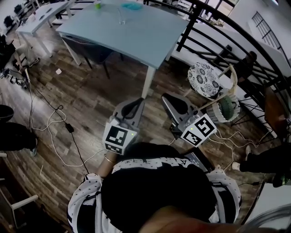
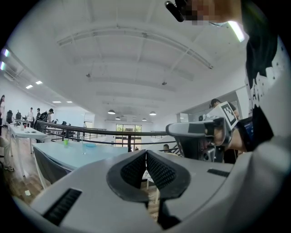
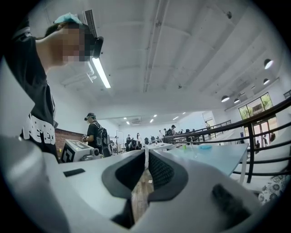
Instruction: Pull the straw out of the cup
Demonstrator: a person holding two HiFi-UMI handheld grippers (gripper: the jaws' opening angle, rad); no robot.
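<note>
Left tongs point(image 2: 146, 153): pressed together at the tips, nothing between them, held close to the person's body above the floor.
Right tongs point(image 3: 146, 154): likewise pressed together and empty, just beside the left pair.
Cup point(image 1: 122, 18): clear, standing at the far side of the pale blue tabletop point(image 1: 136, 38), well apart from both tongs.
Straw: too small to make out.
Neighbours: a green object point(image 1: 97, 4) and a blue object point(image 1: 132, 6) stand near the cup.

Open-plan office or lab hall, mezzanine level. Evidence: wood-plank floor point(image 1: 91, 100) with loose cables point(image 1: 68, 127), pale blue table point(image 1: 136, 32), black railing point(image 1: 188, 27), high white ceiling point(image 2: 136, 54), strip light point(image 3: 101, 73), people point(image 3: 95, 132) standing by far white desks point(image 3: 157, 146).
</note>
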